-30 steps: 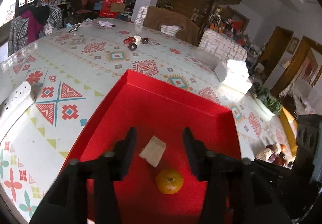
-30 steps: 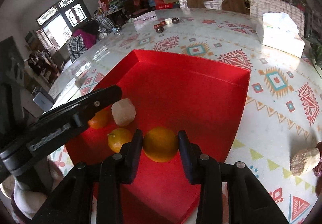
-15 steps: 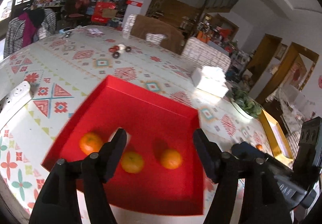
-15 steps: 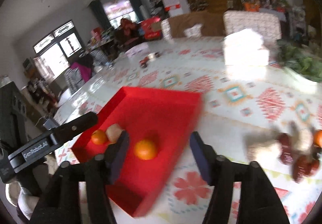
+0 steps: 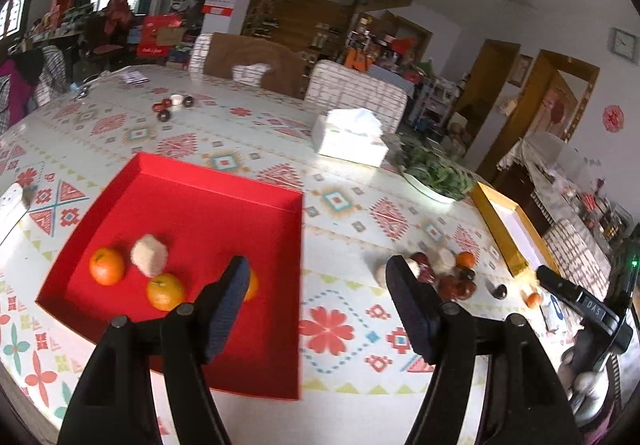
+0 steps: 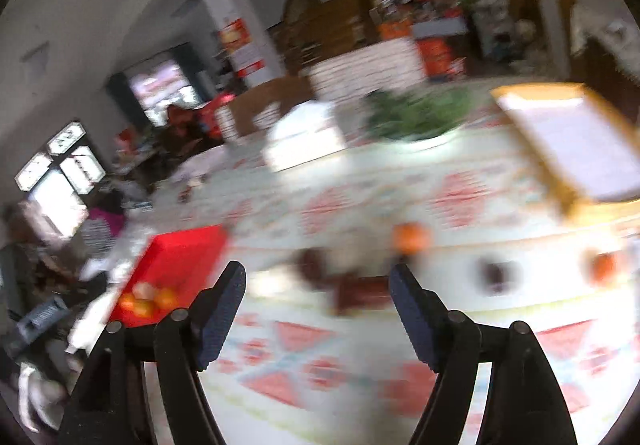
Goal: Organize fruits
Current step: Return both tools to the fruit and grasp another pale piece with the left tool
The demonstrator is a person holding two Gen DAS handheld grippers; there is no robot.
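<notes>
Where visible: three oranges, red tray.

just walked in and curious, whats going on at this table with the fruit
A person is sorting fruit with a handheld gripper in each hand. Both the left gripper and the right gripper are open and hold nothing. The red tray holds oranges and a pale lump. A loose pile of fruit lies on the table to the tray's right, not yet sorted. The right wrist view is blurred but faces that pile, so it probably gets picked from next.
</notes>
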